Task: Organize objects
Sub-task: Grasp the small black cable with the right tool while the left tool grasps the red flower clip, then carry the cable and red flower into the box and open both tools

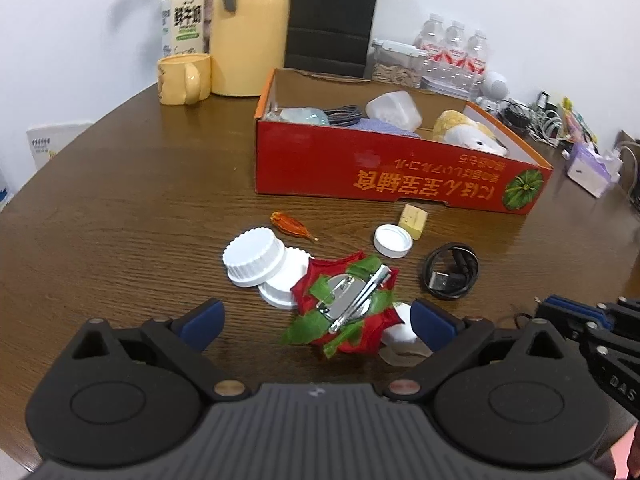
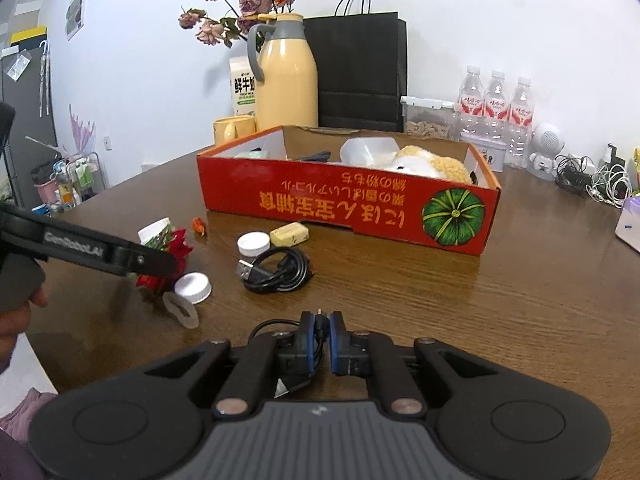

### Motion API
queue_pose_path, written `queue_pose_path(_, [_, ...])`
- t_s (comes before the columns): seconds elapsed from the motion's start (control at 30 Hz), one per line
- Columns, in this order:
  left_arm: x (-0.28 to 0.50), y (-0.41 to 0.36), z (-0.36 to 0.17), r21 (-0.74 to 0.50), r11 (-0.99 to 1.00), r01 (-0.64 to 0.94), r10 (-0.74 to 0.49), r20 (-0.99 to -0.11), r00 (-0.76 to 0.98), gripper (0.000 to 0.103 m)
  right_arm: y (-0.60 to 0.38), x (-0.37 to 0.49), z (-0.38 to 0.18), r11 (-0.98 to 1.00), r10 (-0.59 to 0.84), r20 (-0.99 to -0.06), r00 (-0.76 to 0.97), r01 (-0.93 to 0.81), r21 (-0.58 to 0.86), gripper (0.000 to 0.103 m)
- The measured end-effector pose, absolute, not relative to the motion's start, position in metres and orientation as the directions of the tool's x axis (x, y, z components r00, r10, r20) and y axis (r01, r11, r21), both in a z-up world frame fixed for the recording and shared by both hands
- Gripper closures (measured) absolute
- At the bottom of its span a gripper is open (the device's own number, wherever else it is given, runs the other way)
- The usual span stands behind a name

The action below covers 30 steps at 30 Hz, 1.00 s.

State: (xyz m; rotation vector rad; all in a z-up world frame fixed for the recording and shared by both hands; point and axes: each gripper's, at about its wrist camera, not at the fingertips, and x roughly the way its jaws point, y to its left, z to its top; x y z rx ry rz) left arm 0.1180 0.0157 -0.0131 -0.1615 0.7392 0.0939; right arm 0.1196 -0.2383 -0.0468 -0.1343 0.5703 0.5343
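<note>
Your left claw (image 1: 316, 322) stands wide around the red flower clip (image 1: 344, 308) on the tabletop (image 1: 140, 200). Your right claw (image 2: 321, 334) pinches a thin black cable (image 2: 319, 326).

At the back of the table I see a yellow thermos jug (image 2: 286, 76) beside a milk carton (image 2: 242, 86), a yellow mug (image 1: 184, 79) in front, a black paper bag (image 2: 362, 72) behind, and three water bottles (image 2: 496, 100) near a tangle of white cables (image 2: 610, 186)
</note>
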Motion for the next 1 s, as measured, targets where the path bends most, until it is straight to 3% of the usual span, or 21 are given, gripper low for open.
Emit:
queue_pose_path(0.13, [0.122,0.019,-0.016,-0.142,0.974,-0.178,0.033,-0.683,0.73,0.016,-0.24,0.121,-0.045,0.857,0.447,-0.54,0.713,-0.515,0.029,0.096])
queue_pose_path(0.23, [0.123,0.017,-0.018,-0.155,0.974,-0.164,0.012,-0.688,0.725,0.038,-0.239,0.12,-0.045,0.856,0.449,-0.537,0.714,-0.516,0.03,0.096])
queue_pose_path(0.3, [0.12,0.015,-0.017,-0.154,0.976,-0.151,0.005,-0.684,0.73,0.058,-0.239,0.12,-0.045,0.856,0.45,-0.537,0.714,-0.516,0.03,0.096])
queue_pose_path(0.37, [0.118,0.015,-0.016,-0.168,0.976,-0.138,-0.014,-0.682,0.731,0.063,-0.239,0.12,-0.044,0.856,0.449,-0.537,0.714,-0.515,0.031,0.096])
queue_pose_path(0.57, [0.11,0.016,-0.014,-0.177,0.977,-0.119,-0.032,-0.675,0.738,0.067,-0.239,0.119,-0.042,0.857,0.449,-0.53,0.719,-0.514,0.028,0.096])
queue_pose_path(1.0, [0.104,0.008,0.014,-0.147,0.988,-0.054,-0.048,-0.611,0.79,0.068,-0.234,0.12,-0.025,0.85,0.464,-0.488,0.74,-0.527,0.009,0.096])
